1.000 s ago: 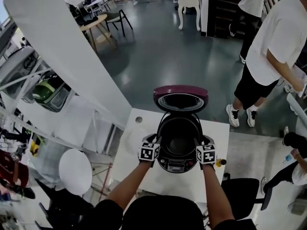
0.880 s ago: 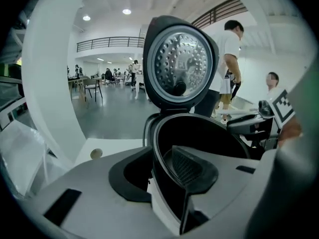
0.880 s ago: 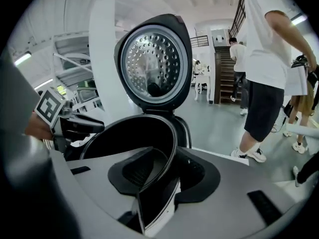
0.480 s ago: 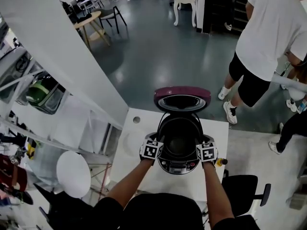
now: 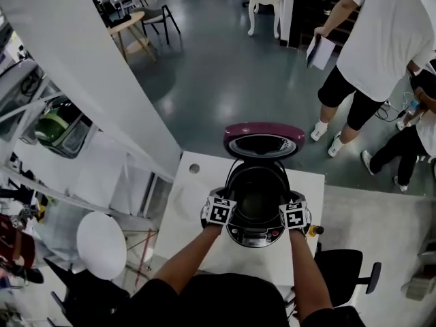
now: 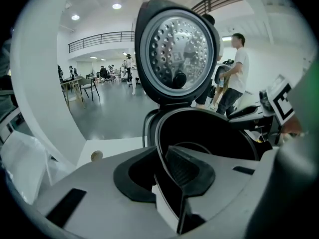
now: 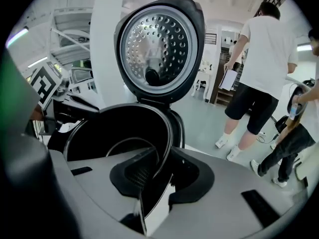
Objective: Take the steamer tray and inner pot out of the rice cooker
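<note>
Upper right: a person [image 5: 381, 46] in a white shirt and black shorts with a sheet of paper [image 5: 319, 50] in hand, another person [image 5: 398, 148] at the right edge just below, both on the glossy grey floor [image 5: 225, 80]. Upper left: a round wooden table [image 5: 129, 27] with a dark chair [image 5: 160, 20] beside it. Centre: a white table [image 5: 194, 206] with a small round hole [image 5: 194, 169] near its far left corner, a black office chair [image 5: 344, 278] at lower right, a round white stool [image 5: 101, 245] at lower left

Both grippers [image 5: 228, 208] [image 5: 281, 211]: jaws seemingly closing on pot rim [image 6: 199, 111].
</note>
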### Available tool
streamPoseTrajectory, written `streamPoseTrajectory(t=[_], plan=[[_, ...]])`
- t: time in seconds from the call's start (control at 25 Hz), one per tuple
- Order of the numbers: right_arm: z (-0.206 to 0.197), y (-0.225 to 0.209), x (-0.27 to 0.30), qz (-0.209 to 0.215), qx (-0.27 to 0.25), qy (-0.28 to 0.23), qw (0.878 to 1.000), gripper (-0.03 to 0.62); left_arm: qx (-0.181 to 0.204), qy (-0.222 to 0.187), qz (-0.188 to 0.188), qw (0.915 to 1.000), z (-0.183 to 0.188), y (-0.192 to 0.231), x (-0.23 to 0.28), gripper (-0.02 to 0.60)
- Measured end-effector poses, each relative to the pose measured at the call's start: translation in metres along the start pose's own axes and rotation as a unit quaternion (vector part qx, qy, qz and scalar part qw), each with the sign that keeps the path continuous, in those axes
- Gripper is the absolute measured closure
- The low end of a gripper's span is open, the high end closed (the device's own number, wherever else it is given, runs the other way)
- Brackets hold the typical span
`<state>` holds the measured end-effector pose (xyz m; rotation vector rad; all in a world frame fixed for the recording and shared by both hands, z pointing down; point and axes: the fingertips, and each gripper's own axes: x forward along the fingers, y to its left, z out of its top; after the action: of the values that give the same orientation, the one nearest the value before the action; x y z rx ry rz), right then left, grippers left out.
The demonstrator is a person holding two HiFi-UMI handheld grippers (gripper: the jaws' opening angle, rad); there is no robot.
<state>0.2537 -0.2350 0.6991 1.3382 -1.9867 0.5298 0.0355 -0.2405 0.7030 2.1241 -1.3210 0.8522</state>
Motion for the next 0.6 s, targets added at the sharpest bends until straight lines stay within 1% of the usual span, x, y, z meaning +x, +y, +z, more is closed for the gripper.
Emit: streamPoseTrajectory(t=[0.12,0.32,0.6], plan=[[0.003,0.001,-0.005,0.003,0.021,-0.012,1.000,0.525,-0.019,-0.009,-0.001,0.9998,0.000,0.000,-0.004,0.524],[0.006,-0.001,-0.012,-0.003,0.037,-0.024,0.999,0.536,-0.028,-0.012,-0.009,0.9995,0.005,0.002,-0.008,0.534],[0.006,-0.002,-0.020,0.004,0.079,-0.031,0.996,0.549,-0.054,-0.045,0.012,0.9975,0.014,0.002,-0.023,0.546]])
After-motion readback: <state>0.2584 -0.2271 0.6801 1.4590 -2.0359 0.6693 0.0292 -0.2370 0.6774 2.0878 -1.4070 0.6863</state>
